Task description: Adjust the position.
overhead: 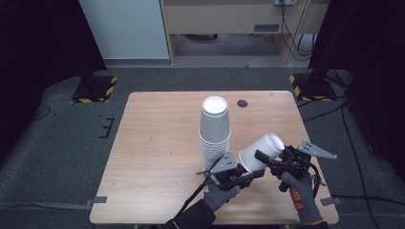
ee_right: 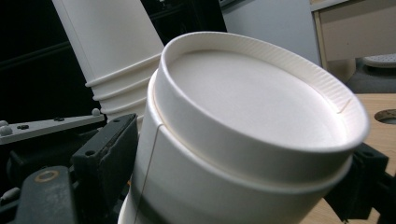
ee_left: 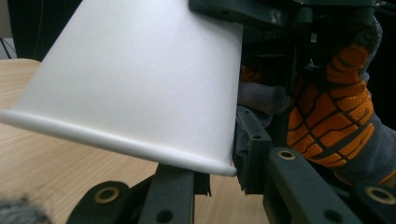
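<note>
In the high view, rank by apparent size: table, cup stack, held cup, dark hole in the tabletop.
Largest to smallest, as they look:
1. Table
2. Cup stack
3. Held cup, tilted and nearer the camera, so its true size against the stack's cups is unsure
4. Hole

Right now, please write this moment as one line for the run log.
held: paper cup, tilted, bottom up | left gripper: at rim | right gripper: shut on cup body | cup stack: upright on table

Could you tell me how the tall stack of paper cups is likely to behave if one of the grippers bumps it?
The stack of cups stands tall on a narrow footprint, so it would probably tip rather than slide. Thin white paper suggests it is light and easily dented. Once down, the tapered cups would likely roll in a curve.
</note>
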A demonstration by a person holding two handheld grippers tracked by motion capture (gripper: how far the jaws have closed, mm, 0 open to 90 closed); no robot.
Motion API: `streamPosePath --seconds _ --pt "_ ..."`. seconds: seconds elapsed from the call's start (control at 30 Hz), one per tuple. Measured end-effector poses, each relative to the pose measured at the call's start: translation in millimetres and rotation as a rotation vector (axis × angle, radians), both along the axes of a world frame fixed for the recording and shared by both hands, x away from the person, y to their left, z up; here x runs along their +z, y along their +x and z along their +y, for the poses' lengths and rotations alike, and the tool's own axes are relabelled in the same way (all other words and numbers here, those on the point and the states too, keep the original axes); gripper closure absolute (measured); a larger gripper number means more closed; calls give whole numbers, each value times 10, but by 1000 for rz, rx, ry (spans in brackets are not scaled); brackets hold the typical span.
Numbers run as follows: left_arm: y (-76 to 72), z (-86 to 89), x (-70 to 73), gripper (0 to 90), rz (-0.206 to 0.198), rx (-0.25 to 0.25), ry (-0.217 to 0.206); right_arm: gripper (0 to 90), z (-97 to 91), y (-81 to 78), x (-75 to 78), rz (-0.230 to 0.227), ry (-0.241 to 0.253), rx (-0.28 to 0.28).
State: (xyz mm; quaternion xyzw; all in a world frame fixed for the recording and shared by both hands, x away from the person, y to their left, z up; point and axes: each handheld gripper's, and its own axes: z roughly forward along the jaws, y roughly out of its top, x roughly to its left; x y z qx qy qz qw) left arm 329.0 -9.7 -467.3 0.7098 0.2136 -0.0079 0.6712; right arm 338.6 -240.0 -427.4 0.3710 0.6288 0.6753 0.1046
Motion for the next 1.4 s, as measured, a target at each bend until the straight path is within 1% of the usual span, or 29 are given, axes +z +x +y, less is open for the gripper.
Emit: streamPosePath --seconds 0.07,0.13,0.27,0.47,0.5,0.57,0.63,0.73,0.8,0.9,0.97,1.07,1.2,1.27,1.4 --pt "-4 0 -2 792 -2 -1 4 158 -3 0 -1 8 3 5" --pt "-4 -1 -5 803 -2 -3 5 157 -3 3 -4 7 7 6" --pt "-6 6 -4 814 -10 -3 13 139 -14 16 -11 20 -5 10" --pt "-17 28 15 826 -26 -3 18 107 -26 17 7 11 -25 -6" --pt "-19 33 20 827 -30 -4 21 101 -31 19 13 3 -28 -9" --pt "-27 44 23 829 -34 -4 34 102 -59 16 44 -11 -27 -25" --pt "-33 55 20 828 -35 -9 42 101 -73 19 54 -16 -25 -33" --pt "-45 66 16 828 -42 -19 68 101 -104 18 72 -22 -24 -42" --pt "-57 78 12 828 -46 -31 94 103 -117 19 78 -32 -43 -50" --pt "-58 95 12 828 -47 -32 104 124 -117 20 84 -33 -51 -45" --pt "-51 128 19 828 -41 -27 101 160 -101 16 81 -34 -65 -37" --pt "-49 156 29 829 -39 -23 95 164 -93 18 67 -26 -71 -24" --pt "-58 155 33 828 -34 -23 84 164 -102 16 60 -19 -60 -17" --pt "-58 147 32 826 -28 -23 72 164 -113 10 62 -19 -60 -17" --pt "-46 145 37 818 -8 -16 47 163 -135 -1 48 -10 -48 -16"
